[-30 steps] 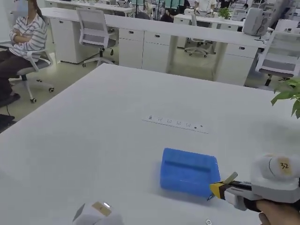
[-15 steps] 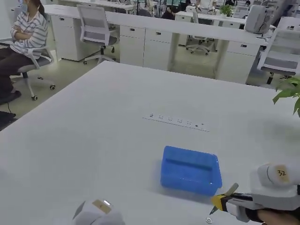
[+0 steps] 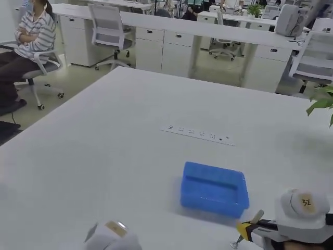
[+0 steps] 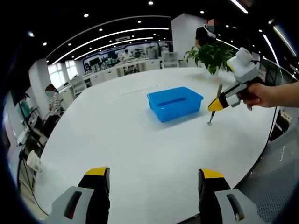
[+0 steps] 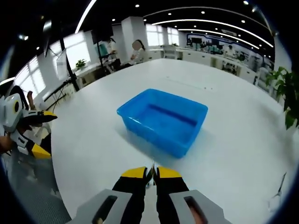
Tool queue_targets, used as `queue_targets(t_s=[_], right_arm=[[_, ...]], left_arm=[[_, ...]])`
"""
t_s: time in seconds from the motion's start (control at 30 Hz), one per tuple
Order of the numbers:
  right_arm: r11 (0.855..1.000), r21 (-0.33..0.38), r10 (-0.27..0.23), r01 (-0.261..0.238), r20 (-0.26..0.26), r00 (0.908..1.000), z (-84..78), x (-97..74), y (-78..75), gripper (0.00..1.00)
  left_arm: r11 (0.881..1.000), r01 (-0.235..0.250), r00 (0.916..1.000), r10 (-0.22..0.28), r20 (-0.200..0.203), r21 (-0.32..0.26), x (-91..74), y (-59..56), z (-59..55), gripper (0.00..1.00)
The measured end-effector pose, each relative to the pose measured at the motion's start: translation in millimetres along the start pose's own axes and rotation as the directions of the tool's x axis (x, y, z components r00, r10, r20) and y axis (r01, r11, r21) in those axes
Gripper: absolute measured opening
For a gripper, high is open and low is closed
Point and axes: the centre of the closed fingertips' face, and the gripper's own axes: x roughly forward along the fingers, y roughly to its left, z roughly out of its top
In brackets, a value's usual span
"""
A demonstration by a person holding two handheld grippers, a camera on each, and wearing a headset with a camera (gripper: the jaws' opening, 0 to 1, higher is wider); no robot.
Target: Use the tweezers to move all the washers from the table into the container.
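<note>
Left gripper [image 4: 154, 181]: bottom edge of the left gripper view; jaws wide apart, holding nothing, above the bare white table [image 4: 117, 144].
Right gripper [image 5: 153, 173]: bottom centre of the right gripper view; jaws pressed together on the tweezers [image 4: 210, 117].
Tweezers tip: pointed down at the table, lower right in the head view, on the near side of the blue container [image 5: 152, 134] and apart from it.
Washers: too small to confirm. One is judged to lie at the tweezers tip, none is visible inside the container.
Risk, slip: a thin flat washer may skid away if the tips close at a steep tilt.
Risk, drop: a weak pinch could release the washer during the lift over the container's near wall.
Risk, edge: the tip works close to the near table edge, so a flicked washer could leave the table.
Risk, collision: a low carry could strike the container wall and push the light container away.
Change, right gripper: 1.0 s ago its yellow jaws sat beside the container's near right corner; now it is lower in the frame, clear of the container.
Change, tweezers: tip has come down to the table.
Change, container: same place on the table.
Change, left gripper: same place at the bottom left.
</note>
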Motion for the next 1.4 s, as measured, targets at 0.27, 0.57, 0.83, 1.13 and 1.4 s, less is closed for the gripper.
queue_targets(t_s=[0.27, 0.57, 0.83, 1.13, 1.4], right_arm=[[0.999, 0.032, 0.007, -0.007, 0.022, 0.9997, 0.5, -1.1, 2.1, 0.04], [1.0, 0.002, -0.019, 0.019, 0.056, 0.9983, -3.3, -2.6, 0.8, 0.04], [0.998, -0.044, -0.031, 0.033, 0.058, 0.9978, -3.9, -3.0, 4.1, 0.03], [0.997, -0.065, -0.033, 0.034, 0.023, 0.9992, -1.4, -1.5, 4.5, 0.02], [0.999, -0.035, -0.012, 0.013, 0.027, 0.9995, 2.4, -7.8, 6.6, 0.02]], left_arm=[[1.0, 0.004, 1.0, -0.004, -0.007, 0.005, 1.0, -0.6, -1.2, 0.78], [1.0, 0.003, 0.9999, -0.003, -0.01, 0.007, 0.9, -0.6, -1.7, 0.78], [1.0, 0.003, 0.9999, -0.003, -0.015, 0.011, 1.4, -0.8, -2.4, 0.78], [1.0, -0.006, 0.9999, 0.006, -0.008, -0.001, 0.6, 2.0, -1.6, 0.78], [1.0, -0.012, 0.9999, 0.012, 0.002, -0.007, -0.2, 3.3, 0.1, 0.78]])
